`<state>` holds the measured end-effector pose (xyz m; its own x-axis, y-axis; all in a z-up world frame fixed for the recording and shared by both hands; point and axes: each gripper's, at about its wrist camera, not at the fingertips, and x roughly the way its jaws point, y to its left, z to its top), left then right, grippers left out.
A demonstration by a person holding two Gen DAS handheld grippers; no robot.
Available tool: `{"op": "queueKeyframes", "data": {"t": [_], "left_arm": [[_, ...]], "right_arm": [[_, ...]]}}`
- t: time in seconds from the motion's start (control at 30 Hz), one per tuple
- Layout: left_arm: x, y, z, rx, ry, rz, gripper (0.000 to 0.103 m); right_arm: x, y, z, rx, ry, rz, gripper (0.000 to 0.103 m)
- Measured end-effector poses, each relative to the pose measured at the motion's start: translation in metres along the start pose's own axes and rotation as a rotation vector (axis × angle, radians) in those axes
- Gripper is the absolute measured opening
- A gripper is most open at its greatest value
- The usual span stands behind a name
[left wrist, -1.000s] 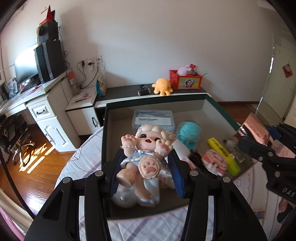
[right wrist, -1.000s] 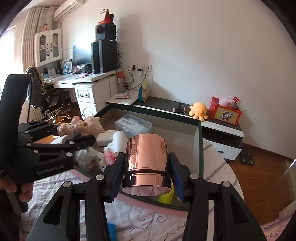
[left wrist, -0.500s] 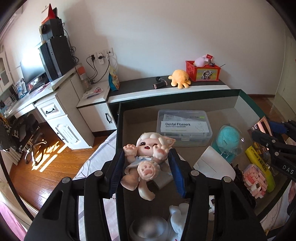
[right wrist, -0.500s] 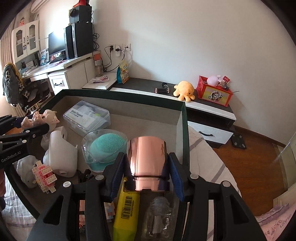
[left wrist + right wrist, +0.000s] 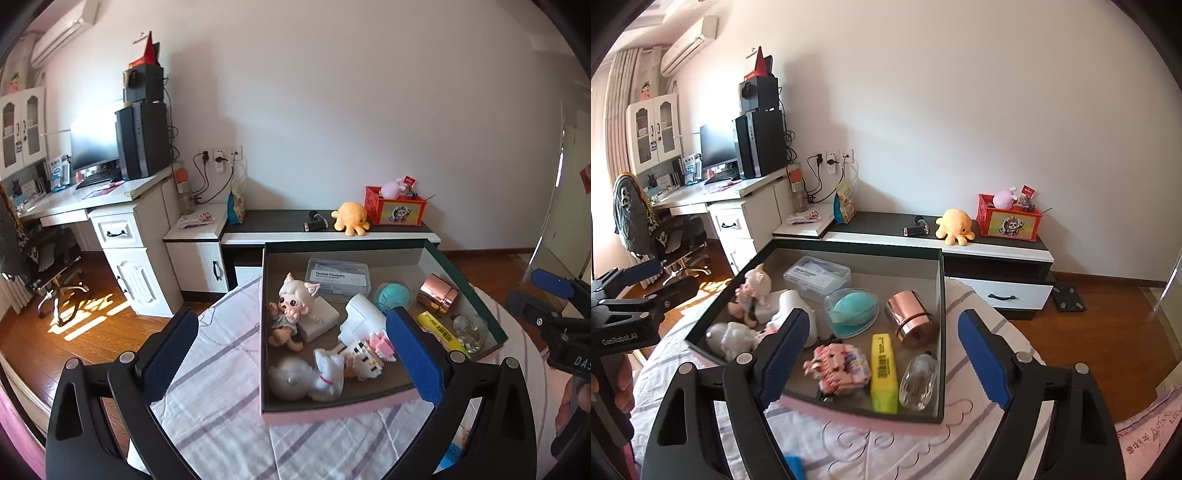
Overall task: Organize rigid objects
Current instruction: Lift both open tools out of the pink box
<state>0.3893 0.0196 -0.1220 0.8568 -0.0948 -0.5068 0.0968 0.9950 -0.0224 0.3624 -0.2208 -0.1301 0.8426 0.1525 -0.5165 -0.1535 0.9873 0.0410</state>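
- left wrist view: the left gripper point(image 5: 291, 339) has its jaws opening wide with nothing pressed between the pads; they frame the near part of the storage box point(image 5: 380, 244), which sits on the striped bedcover point(image 5: 221, 369).
- ahead of the left jaws, just inside the box's left wall, the doll figure point(image 5: 291, 314) leans against a white block point(image 5: 319, 321). it looks like hard, light vinyl (thin limbs and ears seem the breakable parts), so the torso is the place to take hold.
- nearer the jaws lies a white cat figurine point(image 5: 314, 376), smooth and probably slippery; a grip across the body seems safest.
- right wrist view: the right gripper point(image 5: 886, 354) is also opening, empty, held back from the box's near edge.
- beyond its jaws, toward the right wall, the copper cup point(image 5: 910, 323) lies tilted on its side, apart from the pads. polished metal, stiff and slick, likely to roll; hold across the cylinder's middle.
- between the jaws' line and the cup lie a yellow highlighter point(image 5: 884, 373), a clear glass bottle point(image 5: 918, 382) (fragile, i judge) and a pink brick model point(image 5: 842, 365) that may shed pieces if squeezed.
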Motion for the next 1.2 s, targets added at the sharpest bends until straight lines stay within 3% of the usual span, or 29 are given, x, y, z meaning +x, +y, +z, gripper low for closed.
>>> {"op": "queueKeyframes", "data": {"t": [0.07,0.17,0.5,0.6,0.93,1.2], "left_arm": [[-0.031,0.000,-0.010,-0.022,-0.031,-0.001,0.103],[-0.073,-0.005,-0.027,-0.032,-0.073,0.035,0.103],[-0.188,-0.034,-0.076,0.026,-0.132,0.018,0.103],[-0.214,-0.039,-0.082,0.029,-0.169,0.045,0.103],[-0.279,-0.043,-0.089,0.026,-0.277,0.098,0.103],[-0.295,-0.043,-0.089,0.030,-0.300,0.096,0.103]], "right_arm": [[-0.028,0.012,-0.010,0.000,-0.024,0.005,0.089],[-0.069,0.028,-0.025,0.006,-0.063,0.020,0.103],[-0.175,0.067,-0.067,-0.012,-0.154,0.004,0.103],[-0.197,0.071,-0.076,-0.008,-0.177,-0.005,0.103],[-0.253,0.083,-0.082,-0.012,-0.261,-0.022,0.103],[-0.271,0.087,-0.084,-0.015,-0.286,-0.027,0.103]]}}
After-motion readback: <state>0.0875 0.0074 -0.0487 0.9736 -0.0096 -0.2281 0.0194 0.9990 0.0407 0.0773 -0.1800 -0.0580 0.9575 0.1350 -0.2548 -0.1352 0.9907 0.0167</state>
